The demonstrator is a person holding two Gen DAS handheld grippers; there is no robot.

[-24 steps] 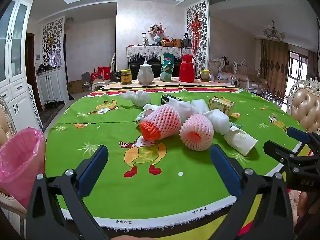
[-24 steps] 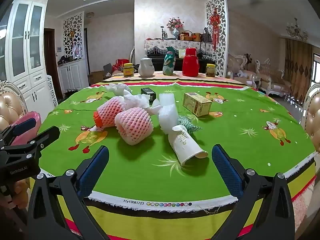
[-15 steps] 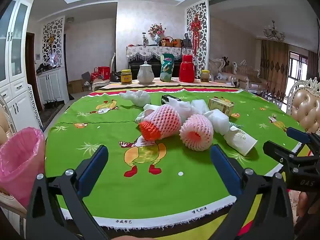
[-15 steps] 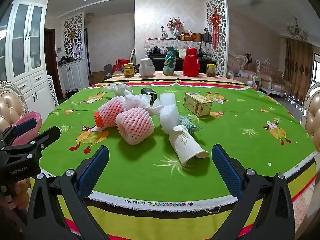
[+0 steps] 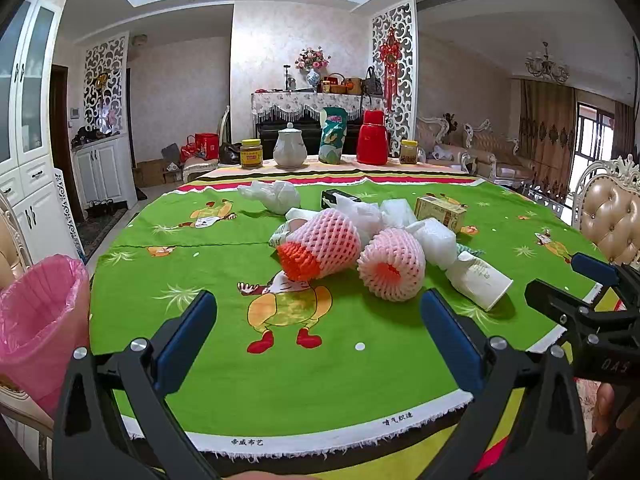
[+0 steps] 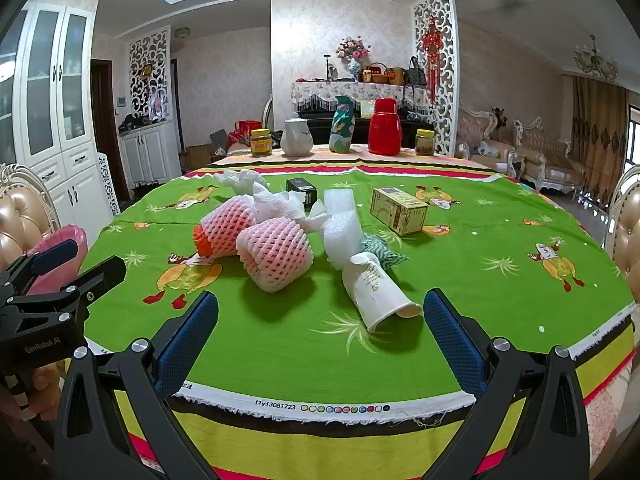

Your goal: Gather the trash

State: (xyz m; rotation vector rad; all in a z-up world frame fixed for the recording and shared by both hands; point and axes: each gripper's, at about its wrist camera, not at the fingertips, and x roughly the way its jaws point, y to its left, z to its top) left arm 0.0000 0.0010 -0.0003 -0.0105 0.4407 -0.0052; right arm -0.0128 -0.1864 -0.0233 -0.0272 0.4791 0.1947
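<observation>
A heap of trash lies mid-table on the green cloth [image 5: 224, 264]: two pink foam fruit nets [image 5: 394, 264] [image 6: 276, 254], crumpled white tissue [image 6: 280, 202], white foam wrap [image 6: 340, 228], a tipped paper cup [image 6: 378, 294] [image 5: 478, 278], a yellow carton [image 6: 398, 210] and a small black box [image 6: 302, 188]. A bin lined with a pink bag [image 5: 38, 320] stands off the table's left edge. My left gripper [image 5: 318, 332] hovers open over the near edge, short of the nets. My right gripper [image 6: 320, 334] is open too, with the cup just ahead of its right finger.
Jars, a white teapot [image 5: 290, 151], a green bag and a red flask [image 6: 384, 127] line the table's far side. Padded chairs [image 5: 612, 216] stand at both sides. White cabinets fill the left wall. The opposite gripper shows at each view's edge.
The right wrist view has crept slightly toward the trash heap. The left gripper has held still, and both stay open.
</observation>
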